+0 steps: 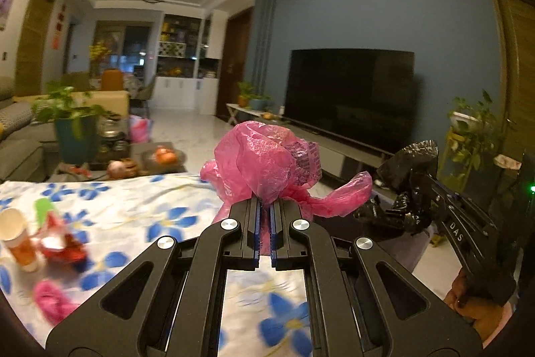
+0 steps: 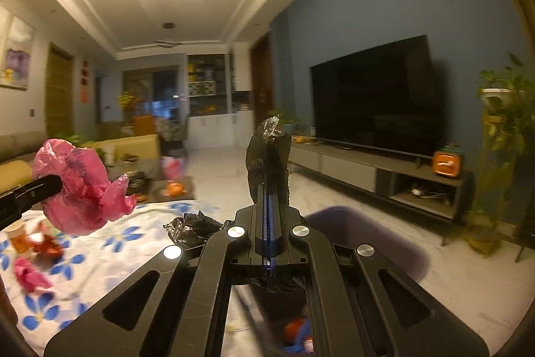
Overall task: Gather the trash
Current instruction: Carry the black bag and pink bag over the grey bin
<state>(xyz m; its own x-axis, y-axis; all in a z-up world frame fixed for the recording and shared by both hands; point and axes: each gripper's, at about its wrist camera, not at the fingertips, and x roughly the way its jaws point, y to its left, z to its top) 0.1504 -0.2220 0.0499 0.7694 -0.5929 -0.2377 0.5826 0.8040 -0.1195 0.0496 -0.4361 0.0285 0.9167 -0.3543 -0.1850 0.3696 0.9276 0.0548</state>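
Observation:
My left gripper point(image 1: 265, 203) is shut on a crumpled pink plastic bag point(image 1: 267, 156), held up above the edge of the table's floral cloth point(image 1: 133, 213). To its right, my right gripper point(image 2: 269, 186) is shut on a black plastic bag point(image 2: 267, 156). That black bag's lower part hangs over a purple bin point(image 2: 367, 233) beside the table. In the right wrist view the pink bag point(image 2: 80, 189) hangs at the left. On the cloth lie a paper cup point(image 1: 16, 233), a red wrapper point(image 1: 60, 243) and a pink scrap point(image 1: 50, 296).
A large TV point(image 1: 351, 92) stands on a low cabinet point(image 2: 384, 173) against the blue wall. Potted plants point(image 1: 474, 129) stand at the right. Beyond the table are a coffee table with a plant point(image 1: 73, 129) and a sofa point(image 1: 16, 136). A hand point(image 1: 478, 310) holds the right gripper.

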